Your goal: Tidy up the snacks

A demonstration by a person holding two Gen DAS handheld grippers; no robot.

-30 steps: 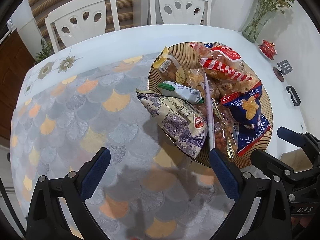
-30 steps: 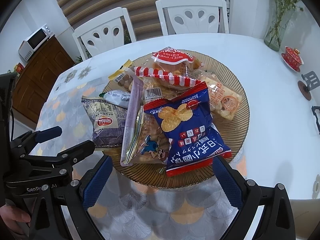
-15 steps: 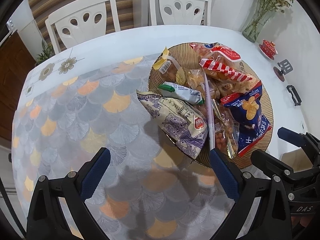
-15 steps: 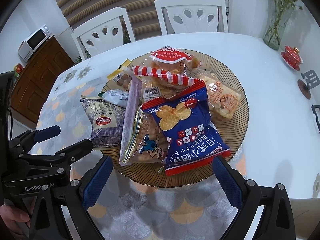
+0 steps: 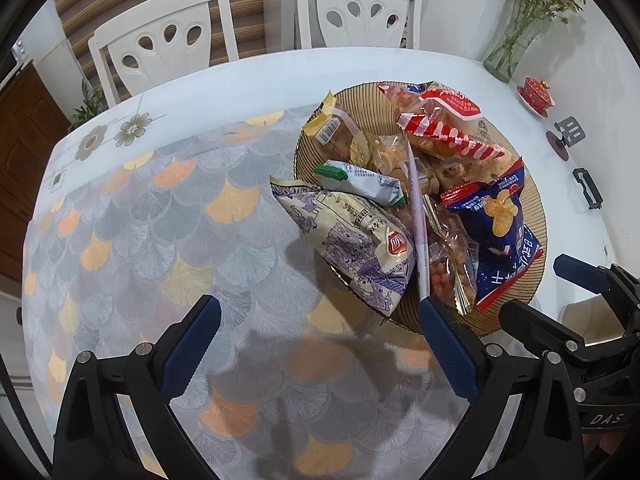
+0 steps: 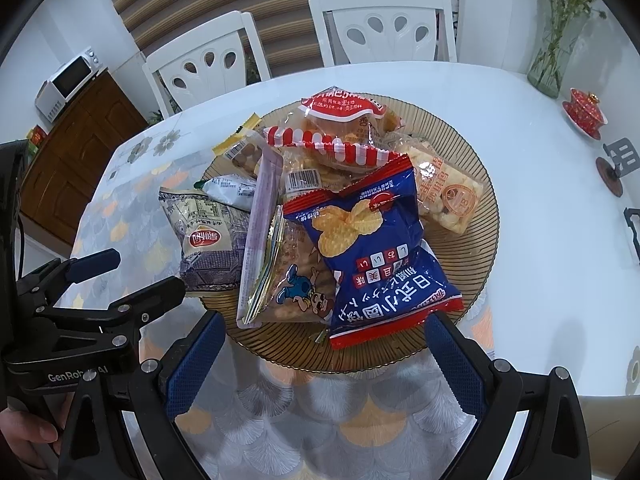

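While your left gripper (image 5: 316, 344) hangs wide and empty over the scale-patterned tablecloth (image 5: 160, 240), little has shifted in its view over the last second: the snack packets sit heaped on the ribbed amber glass plate (image 5: 532, 216). In the right view, your right gripper (image 6: 324, 354) gapes empty, now slightly nearer the blue crisp packet (image 6: 376, 252); the pile looks undisturbed.

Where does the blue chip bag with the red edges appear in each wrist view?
Left wrist: the blue chip bag lies on the right side of the plate, right of centre.
Right wrist: the blue chip bag is in the middle, on the plate's near half.
Shared landmark: the red teacup at the far right.
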